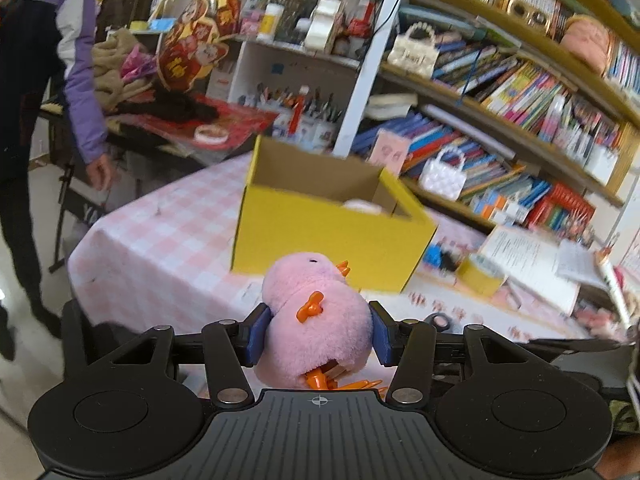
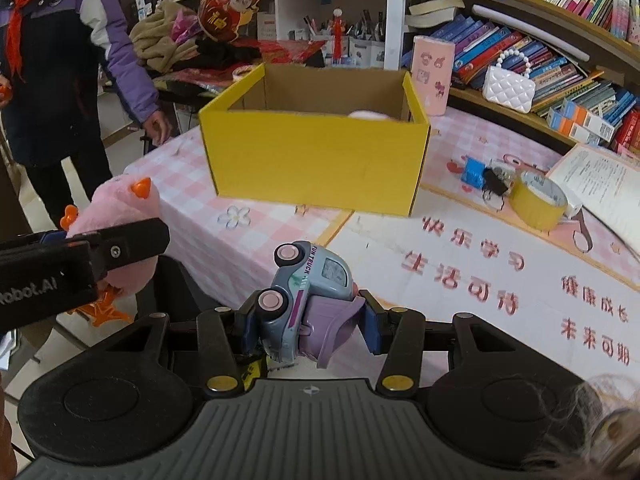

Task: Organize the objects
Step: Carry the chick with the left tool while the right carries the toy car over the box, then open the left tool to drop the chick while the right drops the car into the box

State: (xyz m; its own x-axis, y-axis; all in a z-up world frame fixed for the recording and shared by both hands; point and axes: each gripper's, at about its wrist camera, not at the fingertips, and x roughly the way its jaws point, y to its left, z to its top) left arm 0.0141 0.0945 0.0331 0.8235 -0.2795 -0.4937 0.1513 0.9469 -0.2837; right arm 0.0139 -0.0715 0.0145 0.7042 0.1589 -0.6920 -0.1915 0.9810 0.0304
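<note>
My left gripper [image 1: 318, 334] is shut on a pink plush chick [image 1: 316, 316] with orange beak and feet, held in the air in front of the yellow cardboard box [image 1: 332, 236]. In the right wrist view that chick [image 2: 120, 216] and the left gripper [image 2: 80, 256] show at the left edge. My right gripper [image 2: 306, 328] is shut on a grey-blue and purple toy truck [image 2: 304, 300], tipped on its side, above the table. The open yellow box [image 2: 316, 164] stands ahead on the pink checked tablecloth [image 2: 192, 200]. Something pale pink [image 2: 368, 114] lies inside it.
A person in a purple and dark jacket [image 2: 80, 60] stands at the table's left. A roll of yellow tape [image 2: 538, 200], a blue clip toy [image 2: 476, 172], a printed mat [image 2: 480, 272] and papers [image 2: 600, 184] lie to the right. Bookshelves [image 1: 520, 100] fill the back right.
</note>
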